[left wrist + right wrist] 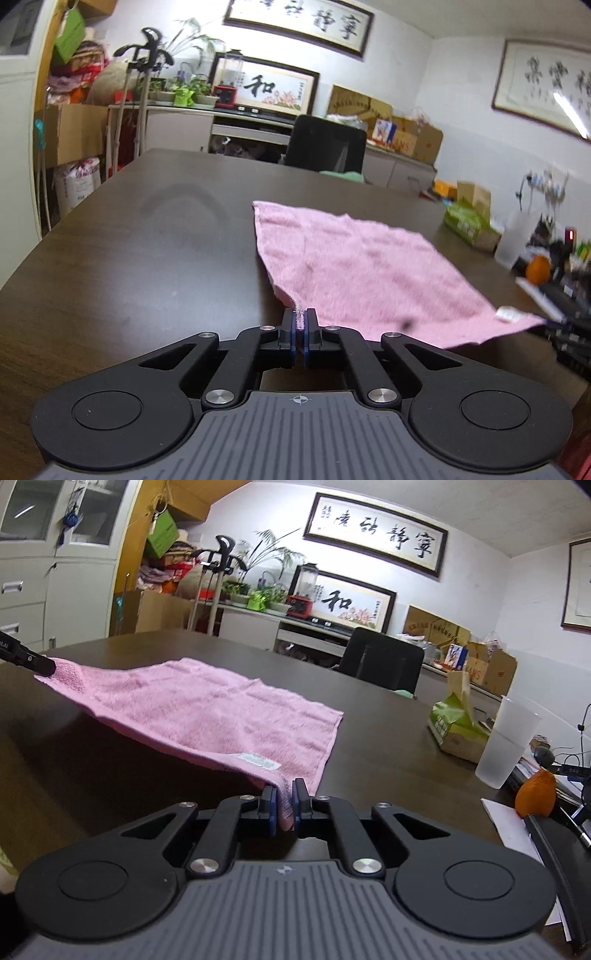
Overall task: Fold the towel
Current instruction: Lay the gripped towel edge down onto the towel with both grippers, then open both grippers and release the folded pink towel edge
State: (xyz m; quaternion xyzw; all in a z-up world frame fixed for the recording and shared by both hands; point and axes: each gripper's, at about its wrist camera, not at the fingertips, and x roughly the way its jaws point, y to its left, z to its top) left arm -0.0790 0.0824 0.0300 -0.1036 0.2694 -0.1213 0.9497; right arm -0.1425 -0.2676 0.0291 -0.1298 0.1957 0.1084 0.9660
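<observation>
Towel (365,266), pink terry, stretched between both tongs above the dark tabletop (147,240). Near edge lifted off the surface; far edge, beyond the tongs, lying on the wood.

Left tongs (303,325): clenched on the near left corner of the towel, a thin ridge of pink hem pinched between the blue pads (294,326). Cloth fanning out ahead and to the right of those tongs, out to the far left corner resting flat on the tabletop. White label (509,315) at the opposite near corner, far right of the left tongs, right where the right tongs (554,323) meet the cloth as a dark blurred shape.

Right tongs (284,805): grasping the near right corner, a bunched fold of pink hanging down between the two pads (272,808). Same white label (258,761) just ahead and left of those tongs, on top of the cloth. Left tongs (46,665) seen from this side as a black tip gripping the corner far to the left. Shadow under the raised near edge, between the two tongs.

Right of the right tongs, on the tabletop: frosted plastic cup (508,740), upright; green tissue box (454,725) beyond it, apart from the towel; orange fruit (535,794) nearer, just past a sheet of white paper (506,823). Black chair back (382,662) past the far tabletop edge, ahead of the right tongs.
</observation>
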